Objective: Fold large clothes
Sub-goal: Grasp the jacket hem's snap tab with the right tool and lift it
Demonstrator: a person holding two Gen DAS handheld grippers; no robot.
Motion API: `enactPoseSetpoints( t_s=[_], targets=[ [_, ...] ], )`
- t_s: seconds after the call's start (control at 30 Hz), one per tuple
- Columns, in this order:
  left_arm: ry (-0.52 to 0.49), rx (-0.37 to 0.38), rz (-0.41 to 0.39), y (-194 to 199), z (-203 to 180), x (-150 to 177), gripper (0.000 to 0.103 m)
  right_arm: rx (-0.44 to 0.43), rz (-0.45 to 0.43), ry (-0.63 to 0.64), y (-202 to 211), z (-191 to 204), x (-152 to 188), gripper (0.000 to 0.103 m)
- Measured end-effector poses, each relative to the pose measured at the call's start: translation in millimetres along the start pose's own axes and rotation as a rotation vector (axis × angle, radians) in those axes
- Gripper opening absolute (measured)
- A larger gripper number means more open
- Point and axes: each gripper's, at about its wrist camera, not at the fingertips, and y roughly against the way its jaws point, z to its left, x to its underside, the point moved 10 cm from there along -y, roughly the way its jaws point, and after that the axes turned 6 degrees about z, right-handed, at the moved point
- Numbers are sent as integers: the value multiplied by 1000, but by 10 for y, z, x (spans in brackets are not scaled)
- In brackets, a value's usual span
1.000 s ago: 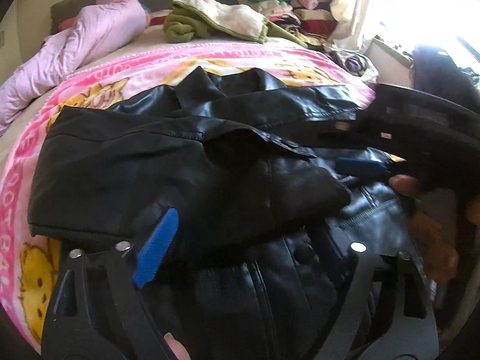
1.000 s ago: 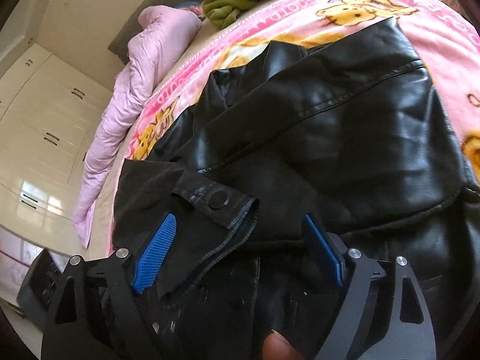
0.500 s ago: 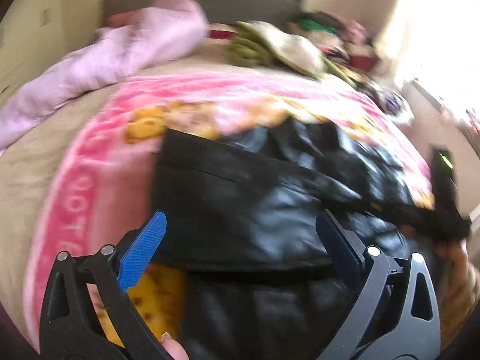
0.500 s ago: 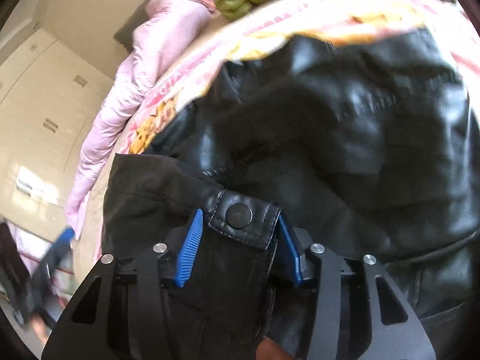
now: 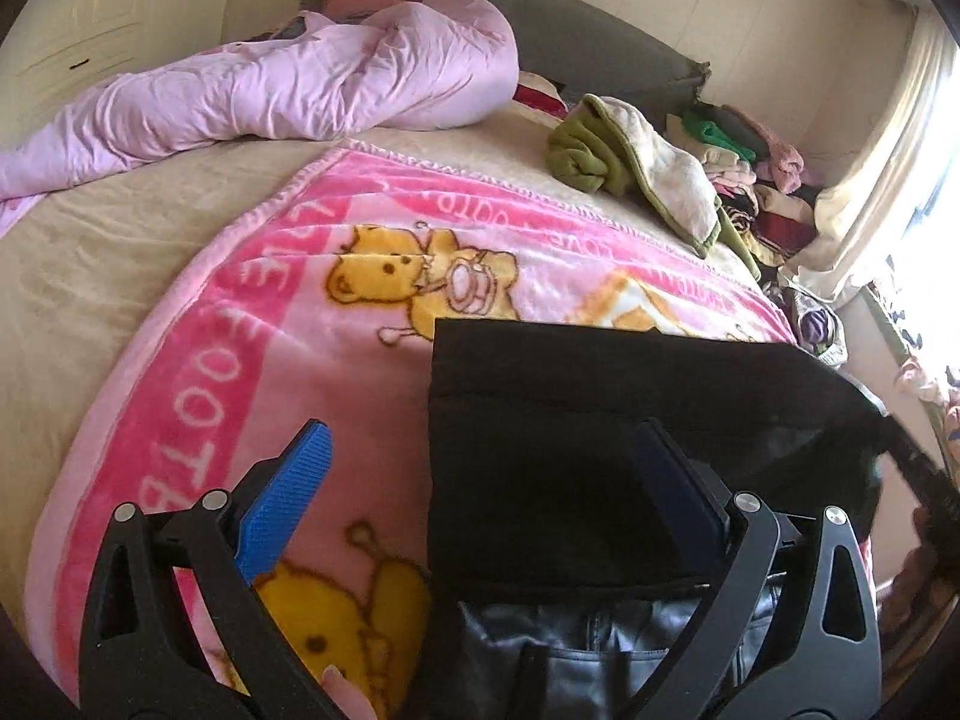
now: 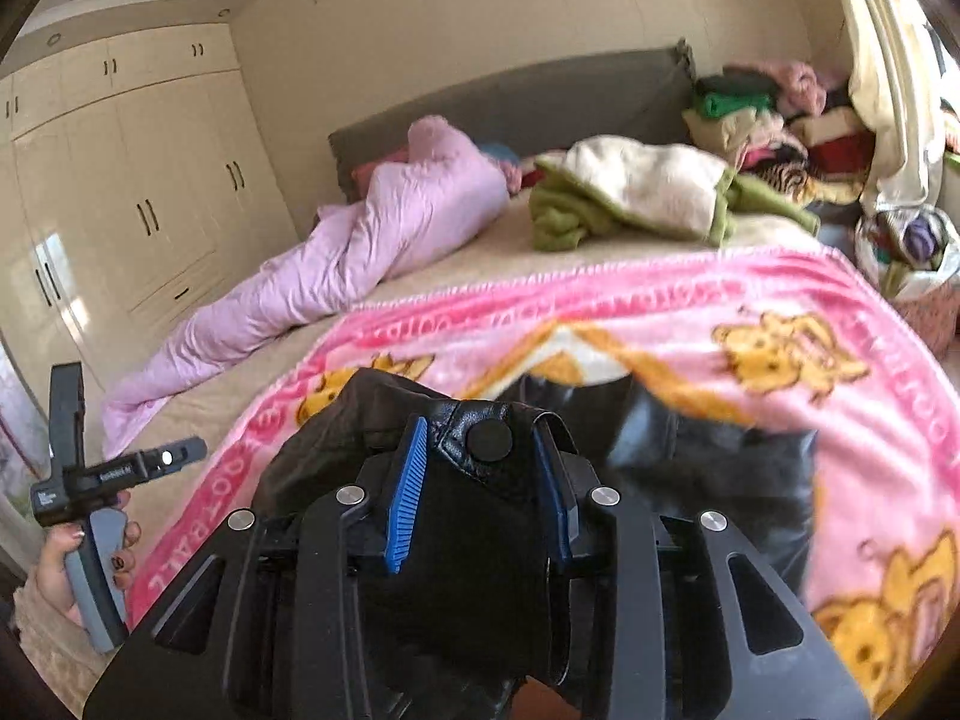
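A black leather jacket (image 5: 600,450) lies on a pink cartoon-bear blanket (image 5: 252,360) on the bed. My right gripper (image 6: 480,468) is shut on the jacket's cuff with the round snap button (image 6: 489,441) and holds it lifted above the blanket (image 6: 780,324); the rest of the jacket (image 6: 708,456) hangs below and behind it. My left gripper (image 5: 486,468) is open and empty, its left finger over the blanket and its right finger over the jacket's folded edge. The left gripper also shows at the left in the right wrist view (image 6: 90,480), in a hand.
A crumpled lilac duvet (image 5: 288,84) lies at the head of the bed. A green and cream blanket (image 5: 636,156) and stacks of folded clothes (image 5: 750,168) sit at the back right. A grey headboard (image 6: 540,102) and cream wardrobes (image 6: 120,180) stand behind.
My right gripper closed on the snap cuff and lifted it up from the jacket. My left gripper pulled back and to the left off the jacket, staying open.
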Motion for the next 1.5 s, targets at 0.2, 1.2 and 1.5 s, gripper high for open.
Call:
enactPoseSetpoints(
  t_s=[0.2,1.2,1.5],
  targets=[
    [-5,24,-1,-75,-145,-34,94,83,-82,-5,243,-269,-181,32],
    [-52,29,172,-1127,-681,540,48,264,103,-60,-110,-1143,606,34],
    [-146,-22,219,-1294,-698,686,46,294,167,-89,-261,-1253,734,39]
  ],
)
